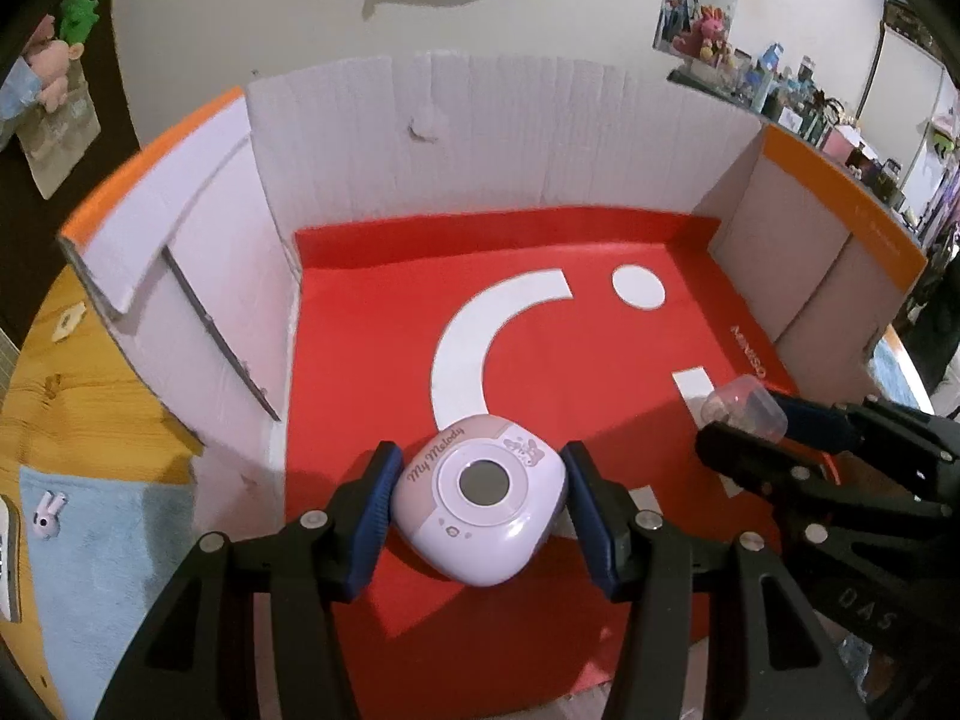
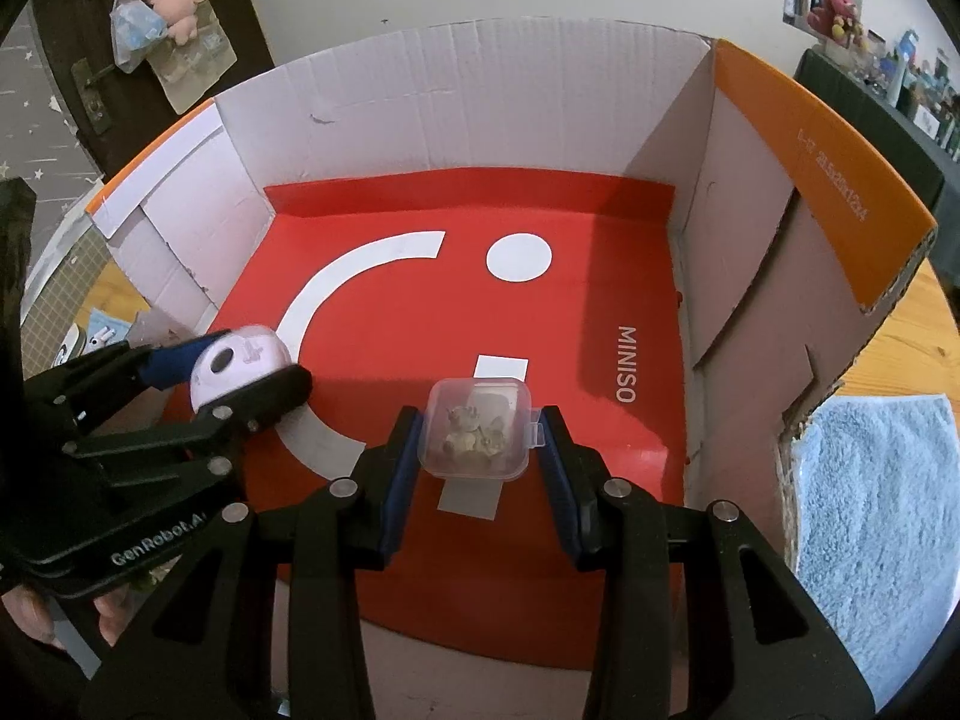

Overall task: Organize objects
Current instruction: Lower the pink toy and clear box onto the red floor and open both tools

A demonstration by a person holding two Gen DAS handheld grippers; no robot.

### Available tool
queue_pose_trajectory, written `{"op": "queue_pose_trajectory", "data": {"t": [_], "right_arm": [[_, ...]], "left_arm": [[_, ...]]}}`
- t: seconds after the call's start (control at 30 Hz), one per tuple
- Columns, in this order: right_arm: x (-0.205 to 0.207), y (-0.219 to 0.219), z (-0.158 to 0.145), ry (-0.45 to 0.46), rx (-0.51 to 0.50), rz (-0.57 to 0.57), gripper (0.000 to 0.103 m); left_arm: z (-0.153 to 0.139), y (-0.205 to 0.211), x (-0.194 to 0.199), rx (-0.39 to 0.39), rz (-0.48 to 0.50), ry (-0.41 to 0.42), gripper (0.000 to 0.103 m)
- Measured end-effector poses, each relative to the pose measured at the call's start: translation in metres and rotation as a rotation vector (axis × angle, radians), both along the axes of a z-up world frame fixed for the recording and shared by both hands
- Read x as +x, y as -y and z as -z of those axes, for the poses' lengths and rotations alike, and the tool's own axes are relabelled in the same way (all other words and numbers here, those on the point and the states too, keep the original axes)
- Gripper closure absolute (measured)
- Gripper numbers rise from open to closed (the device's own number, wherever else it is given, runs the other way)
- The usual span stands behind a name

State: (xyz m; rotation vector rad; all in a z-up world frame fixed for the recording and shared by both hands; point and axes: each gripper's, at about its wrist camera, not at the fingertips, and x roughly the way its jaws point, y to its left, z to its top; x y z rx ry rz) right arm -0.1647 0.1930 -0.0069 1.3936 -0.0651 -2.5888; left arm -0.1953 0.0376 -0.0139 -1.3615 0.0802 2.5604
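Both my grippers hang over one open white cardboard box with a red printed floor.

Left gripper clamps one lilac rounded "My Melody" case; right gripper pinches one small clear plastic box holding tiny trinkets. One earbud lies on blue towel atop the wooden table.
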Motion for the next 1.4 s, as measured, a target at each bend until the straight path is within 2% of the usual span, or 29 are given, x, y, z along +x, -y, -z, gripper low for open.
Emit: {"op": "queue_pose_trajectory", "data": {"t": [0.9,1.33,1.4], "right_arm": [[0.000,0.002,-0.001,-0.006,-0.029,0.007,0.065],[0.013,0.006,-0.010,-0.044,-0.033,0.009,0.058],[0.016,0.006,-0.011,-0.050,-0.033,0.010,0.055]], "left_arm": [[-0.001,0.002,0.001,0.030,-0.019,-0.007,0.046],[-0.013,0.004,0.014,0.036,-0.020,-0.054,0.040],[-0.014,0.004,0.017,0.027,-0.023,-0.064,0.035]]}}
